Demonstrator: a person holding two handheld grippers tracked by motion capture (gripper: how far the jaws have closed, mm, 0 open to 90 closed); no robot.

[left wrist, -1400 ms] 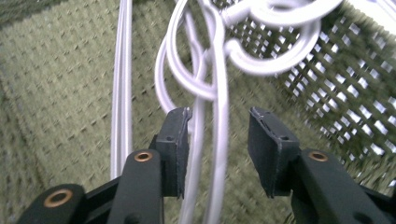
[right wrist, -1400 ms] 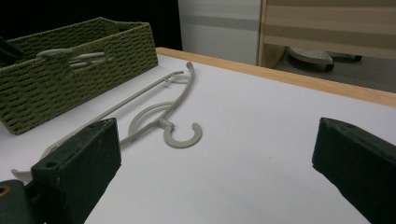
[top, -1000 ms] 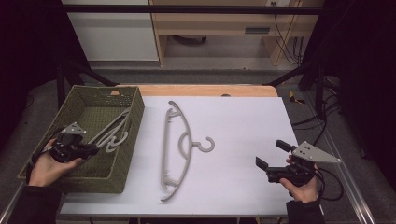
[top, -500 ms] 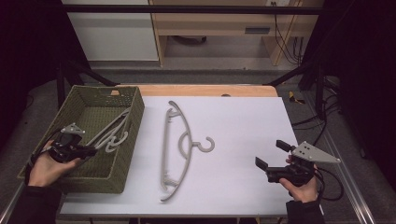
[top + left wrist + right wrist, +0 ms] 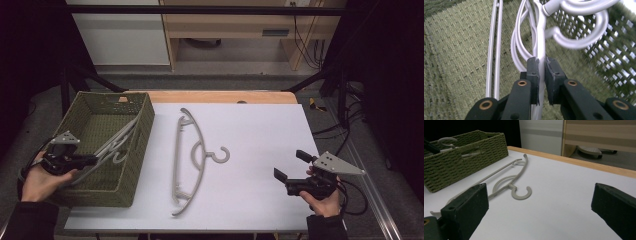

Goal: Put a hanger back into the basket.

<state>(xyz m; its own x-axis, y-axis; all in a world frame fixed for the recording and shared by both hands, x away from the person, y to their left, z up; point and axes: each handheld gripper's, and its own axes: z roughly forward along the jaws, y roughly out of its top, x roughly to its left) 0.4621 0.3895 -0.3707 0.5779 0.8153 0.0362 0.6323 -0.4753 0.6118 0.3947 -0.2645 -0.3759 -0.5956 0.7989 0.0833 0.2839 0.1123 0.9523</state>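
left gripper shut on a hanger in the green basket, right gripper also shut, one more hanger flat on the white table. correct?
Not quite: the right gripper is open, its jaws standing wide apart with nothing between them, as the right gripper view shows. The rest holds: the left gripper is shut on a hanger in the green basket, and another hanger lies flat on the white table.

Wooden shelf unit (image 5: 235, 25), white cabinet (image 5: 120, 32), grey floor (image 5: 200, 82).

Looks like a lab bench from my end: white-topped table (image 5: 260, 150) in a black metal frame (image 5: 200, 9), loose cables (image 5: 305, 35) along the floor, plain wooden cabinet (image 5: 235, 25) behind.
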